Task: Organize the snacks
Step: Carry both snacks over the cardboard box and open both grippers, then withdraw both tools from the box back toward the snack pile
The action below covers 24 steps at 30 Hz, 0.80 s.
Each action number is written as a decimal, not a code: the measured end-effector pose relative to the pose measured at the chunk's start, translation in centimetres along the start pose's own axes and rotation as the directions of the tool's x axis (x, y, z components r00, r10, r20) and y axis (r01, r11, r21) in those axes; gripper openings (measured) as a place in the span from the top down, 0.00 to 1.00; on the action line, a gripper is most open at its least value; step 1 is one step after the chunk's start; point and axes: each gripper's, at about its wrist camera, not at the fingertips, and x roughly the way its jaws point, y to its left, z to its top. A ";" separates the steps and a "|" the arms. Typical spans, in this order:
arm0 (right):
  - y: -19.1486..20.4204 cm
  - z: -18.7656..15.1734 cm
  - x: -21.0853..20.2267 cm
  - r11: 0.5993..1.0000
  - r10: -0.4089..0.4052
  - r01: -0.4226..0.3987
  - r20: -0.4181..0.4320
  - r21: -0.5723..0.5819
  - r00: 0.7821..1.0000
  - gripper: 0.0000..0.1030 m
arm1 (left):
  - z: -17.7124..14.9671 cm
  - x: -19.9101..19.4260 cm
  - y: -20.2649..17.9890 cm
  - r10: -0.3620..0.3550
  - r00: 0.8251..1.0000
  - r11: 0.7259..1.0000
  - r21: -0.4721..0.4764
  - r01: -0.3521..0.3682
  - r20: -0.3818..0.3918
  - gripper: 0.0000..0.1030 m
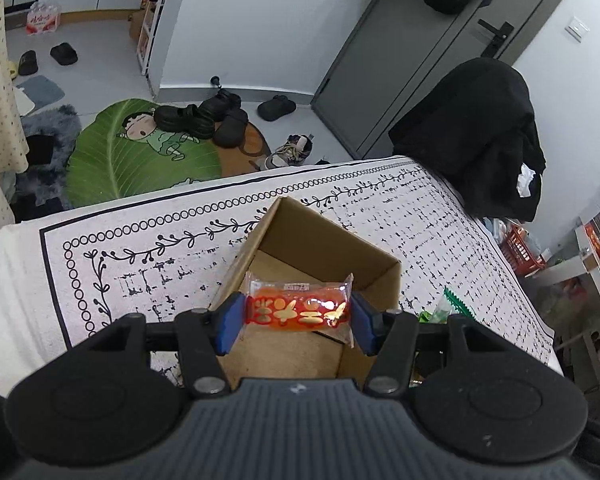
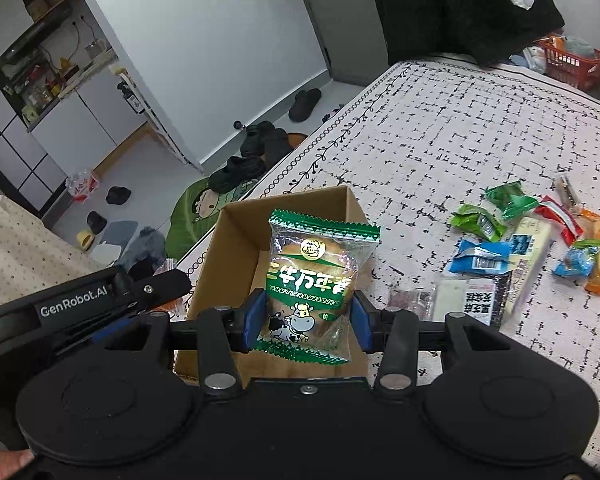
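The box [image 2: 236, 248] sits near the cloth's [image 2: 460, 148] floor-side edge — bare cloth beyond. Left gripper [image 1: 298, 314] pinches a red snack [image 1: 298, 308] over it (right gripper [image 2: 310, 312] pinches a green one [image 2: 312, 280]).

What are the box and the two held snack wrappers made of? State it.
Box: matte brown cardboard, raw cut edges.
Orange packet in the left tool: glossy clear plastic film, glare spots.
Green cow packet in the right tool: shiny crinkled plastic film, serrated seals.
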 end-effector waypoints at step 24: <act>0.7 -0.7 2.8 0.999 0.035 -0.036 -0.062 -0.006 0.997 0.27 | 1.3 0.2 1.2 0.027 0.999 0.998 -0.051 -0.029 -0.041 0.20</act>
